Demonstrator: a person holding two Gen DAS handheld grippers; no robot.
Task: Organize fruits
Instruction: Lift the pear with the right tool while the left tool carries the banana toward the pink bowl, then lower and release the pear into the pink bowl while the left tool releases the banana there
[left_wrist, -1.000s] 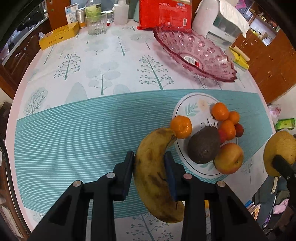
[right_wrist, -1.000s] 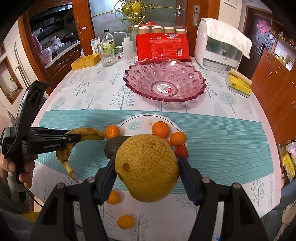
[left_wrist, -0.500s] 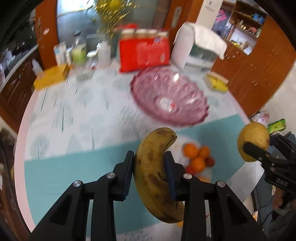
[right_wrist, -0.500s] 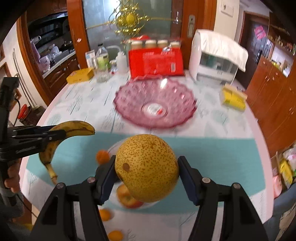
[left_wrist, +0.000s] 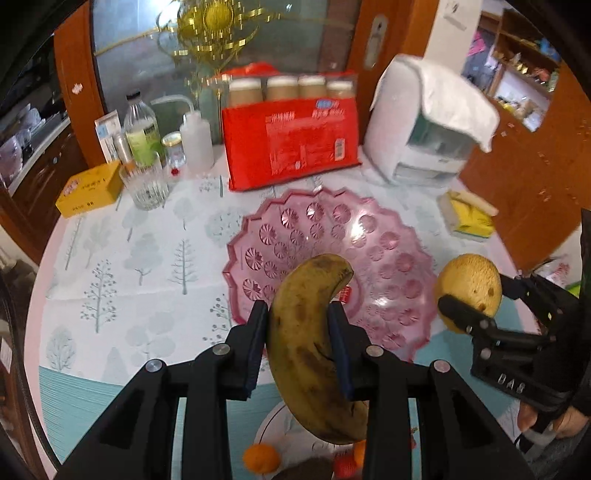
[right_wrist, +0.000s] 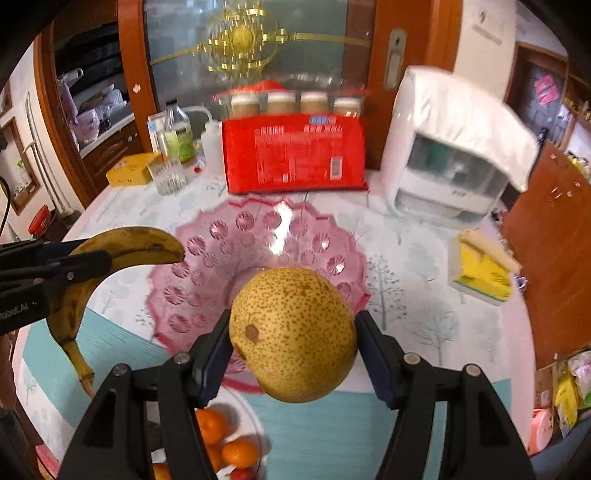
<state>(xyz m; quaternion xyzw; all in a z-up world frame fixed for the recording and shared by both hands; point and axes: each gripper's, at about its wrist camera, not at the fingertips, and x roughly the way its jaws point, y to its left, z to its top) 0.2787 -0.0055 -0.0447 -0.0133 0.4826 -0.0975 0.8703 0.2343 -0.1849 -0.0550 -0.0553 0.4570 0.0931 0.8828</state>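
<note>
My left gripper is shut on a spotted yellow banana, held above the near rim of the empty pink glass bowl. My right gripper is shut on a speckled yellow pear, also above the bowl's near edge. Each view shows the other gripper: the pear at the right, the banana at the left. Below lies a white plate with tangerines and other fruit, mostly hidden.
Behind the bowl stand a red package, a white appliance, bottles, a glass and a yellow box. A yellow sponge pack lies to the right. A loose tangerine lies by the plate.
Both grippers have lifted and moved forward from over the fruit plate to the pink bowl, carrying the banana and the pear. The plate has slid to the bottom of both views.
</note>
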